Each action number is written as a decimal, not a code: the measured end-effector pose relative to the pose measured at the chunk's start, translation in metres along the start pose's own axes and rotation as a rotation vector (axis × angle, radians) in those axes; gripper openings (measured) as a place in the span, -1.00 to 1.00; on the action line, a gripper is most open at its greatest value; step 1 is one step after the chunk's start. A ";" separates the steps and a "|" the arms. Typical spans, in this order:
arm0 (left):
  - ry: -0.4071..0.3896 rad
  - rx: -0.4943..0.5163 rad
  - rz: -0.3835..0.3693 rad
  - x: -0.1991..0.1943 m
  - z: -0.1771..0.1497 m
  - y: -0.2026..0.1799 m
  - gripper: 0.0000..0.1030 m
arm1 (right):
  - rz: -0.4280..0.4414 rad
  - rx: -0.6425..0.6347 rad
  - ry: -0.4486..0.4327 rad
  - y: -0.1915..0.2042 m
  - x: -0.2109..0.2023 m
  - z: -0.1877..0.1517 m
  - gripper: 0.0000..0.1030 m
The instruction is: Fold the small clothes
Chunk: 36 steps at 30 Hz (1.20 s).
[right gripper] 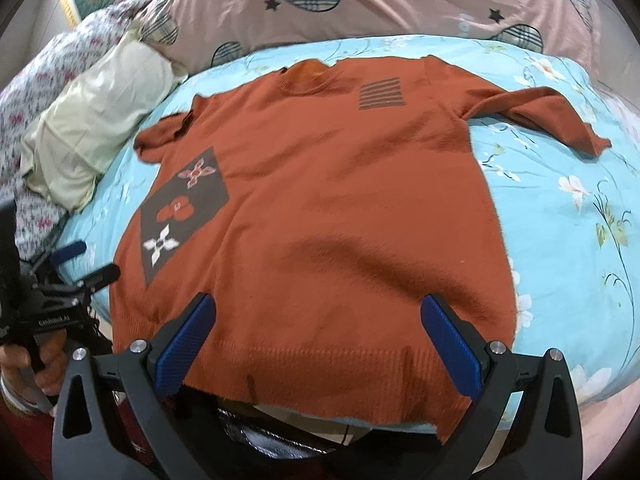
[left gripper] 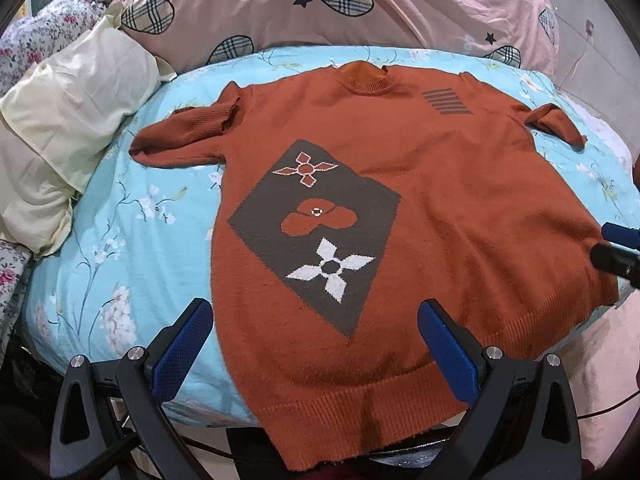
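An orange knit sweater (left gripper: 440, 184) lies flat, front up, on a light blue floral quilt (left gripper: 120, 220), collar at the far side and hem hanging over the near edge. It has a brown diamond patch with flower shapes (left gripper: 316, 232). It also shows in the right wrist view (right gripper: 320, 184). My left gripper (left gripper: 316, 320) is open, its blue pads above the hem's left part. My right gripper (right gripper: 320, 316) is open above the hem's right part. Each gripper shows in the other's view: the right one (left gripper: 620, 248), the left one (right gripper: 80, 268).
A pink quilt with plaid hearts (left gripper: 360, 8) is piled behind the sweater. A cream pillow (left gripper: 72, 120) and floral bedding (left gripper: 48, 28) lie at the left. The quilt's near edge drops off under the hem (right gripper: 320, 412).
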<state>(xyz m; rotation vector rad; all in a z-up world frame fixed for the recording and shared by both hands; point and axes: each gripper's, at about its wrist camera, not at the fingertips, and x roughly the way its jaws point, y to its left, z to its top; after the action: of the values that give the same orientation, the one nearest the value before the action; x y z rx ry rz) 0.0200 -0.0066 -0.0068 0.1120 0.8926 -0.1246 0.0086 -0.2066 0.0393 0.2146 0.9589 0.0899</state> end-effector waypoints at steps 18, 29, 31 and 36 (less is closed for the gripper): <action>0.066 -0.039 -0.001 0.045 0.036 0.015 0.99 | -0.157 0.371 -0.120 -0.169 -0.014 0.055 0.34; 0.081 -0.016 0.023 0.070 0.065 0.004 0.98 | -0.422 0.622 -0.211 -0.353 -0.005 0.144 -0.14; 0.103 -0.010 0.029 0.079 0.067 0.000 0.98 | -0.421 0.666 -0.206 -0.376 0.011 0.154 -0.14; 0.127 -0.004 0.036 0.094 0.076 -0.007 0.98 | -0.404 0.686 -0.205 -0.399 0.038 0.172 -0.69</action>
<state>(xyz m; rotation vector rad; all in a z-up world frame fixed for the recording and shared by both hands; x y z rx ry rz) 0.1357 -0.0304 -0.0337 0.1330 1.0168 -0.0830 0.1642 -0.6135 0.0162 0.6408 0.7830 -0.6311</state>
